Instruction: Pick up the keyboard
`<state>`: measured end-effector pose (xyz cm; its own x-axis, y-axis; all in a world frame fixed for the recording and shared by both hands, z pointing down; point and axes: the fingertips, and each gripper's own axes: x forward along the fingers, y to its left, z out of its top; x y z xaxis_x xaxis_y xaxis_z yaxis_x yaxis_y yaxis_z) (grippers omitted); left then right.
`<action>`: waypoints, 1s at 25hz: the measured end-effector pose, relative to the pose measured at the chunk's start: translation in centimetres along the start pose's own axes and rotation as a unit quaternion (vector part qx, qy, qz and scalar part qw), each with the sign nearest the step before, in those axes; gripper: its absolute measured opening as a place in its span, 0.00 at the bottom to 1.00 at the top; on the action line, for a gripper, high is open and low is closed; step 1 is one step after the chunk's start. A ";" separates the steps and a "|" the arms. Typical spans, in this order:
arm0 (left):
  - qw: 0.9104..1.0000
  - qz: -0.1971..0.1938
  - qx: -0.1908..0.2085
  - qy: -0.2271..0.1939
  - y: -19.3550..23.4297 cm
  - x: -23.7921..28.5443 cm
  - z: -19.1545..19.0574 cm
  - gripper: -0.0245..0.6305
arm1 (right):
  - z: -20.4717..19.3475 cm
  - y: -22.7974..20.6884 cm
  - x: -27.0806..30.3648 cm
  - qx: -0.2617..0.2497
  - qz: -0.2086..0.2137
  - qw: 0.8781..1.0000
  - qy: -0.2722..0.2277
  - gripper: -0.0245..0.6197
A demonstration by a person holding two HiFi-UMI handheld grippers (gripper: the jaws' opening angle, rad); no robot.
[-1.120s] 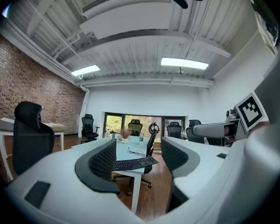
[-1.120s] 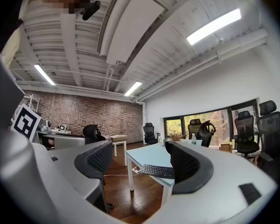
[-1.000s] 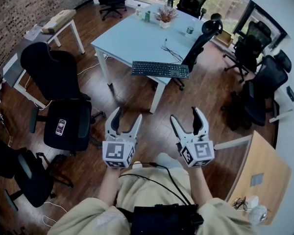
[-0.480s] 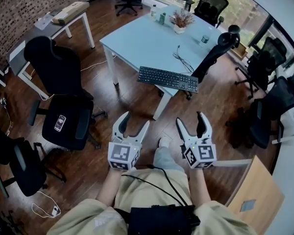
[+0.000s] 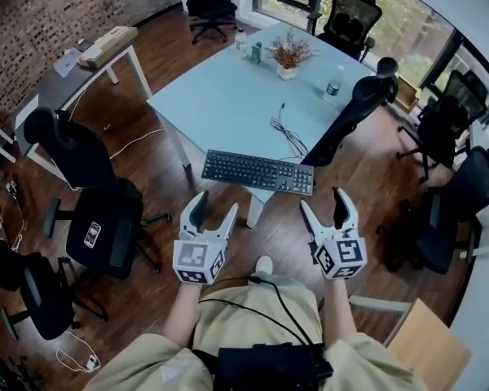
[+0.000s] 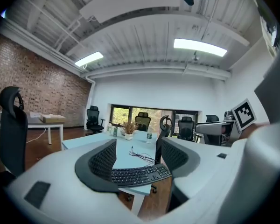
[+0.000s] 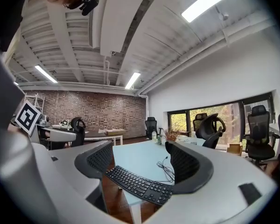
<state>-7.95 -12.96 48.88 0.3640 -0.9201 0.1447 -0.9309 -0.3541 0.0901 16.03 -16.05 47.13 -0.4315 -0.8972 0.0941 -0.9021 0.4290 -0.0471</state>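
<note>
A black keyboard [image 5: 257, 172] lies along the near corner of a pale blue table [image 5: 220, 96]. It shows too in the left gripper view, the keyboard [image 6: 139, 175] framed between the jaws, and in the right gripper view as the keyboard [image 7: 140, 185]. My left gripper [image 5: 212, 209] is held open just short of the table's near edge, below the keyboard's left end. My right gripper [image 5: 327, 204] is open as well, below and right of the keyboard's right end. Neither touches anything.
A black cable [image 5: 287, 134] lies on the table behind the keyboard. A potted plant [image 5: 288, 57], bottles and a cup stand at the far side. Black office chairs [image 5: 106, 226] stand left, right [image 5: 350, 112] and behind. A second desk [image 5: 73, 76] sits at the left.
The view has closed in on the table: the keyboard now lies just beyond both grippers' tips, which were farther back over the wooden floor a second ago. Both grippers stay open.
</note>
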 end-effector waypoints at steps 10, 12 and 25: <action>0.998 0.014 0.049 -0.030 -2.9 7.1 4.7 0.50 | 3.1 -3.0 5.2 0.012 0.068 0.995 -0.072 0.65; 0.998 0.014 0.048 -0.025 -2.3 8.2 4.4 0.49 | 2.8 -3.0 6.3 0.014 0.076 0.994 -0.071 0.65; 0.999 0.014 0.031 0.033 -0.7 11.0 1.2 0.49 | -23.9 -16.0 9.1 0.272 0.025 0.944 0.187 0.65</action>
<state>-3.32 -23.02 49.23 0.3368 -0.9178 0.2104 -0.9403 -0.3397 0.0234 26.48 -28.53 72.49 -0.5353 -0.7335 0.4188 -0.7904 0.2602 -0.5547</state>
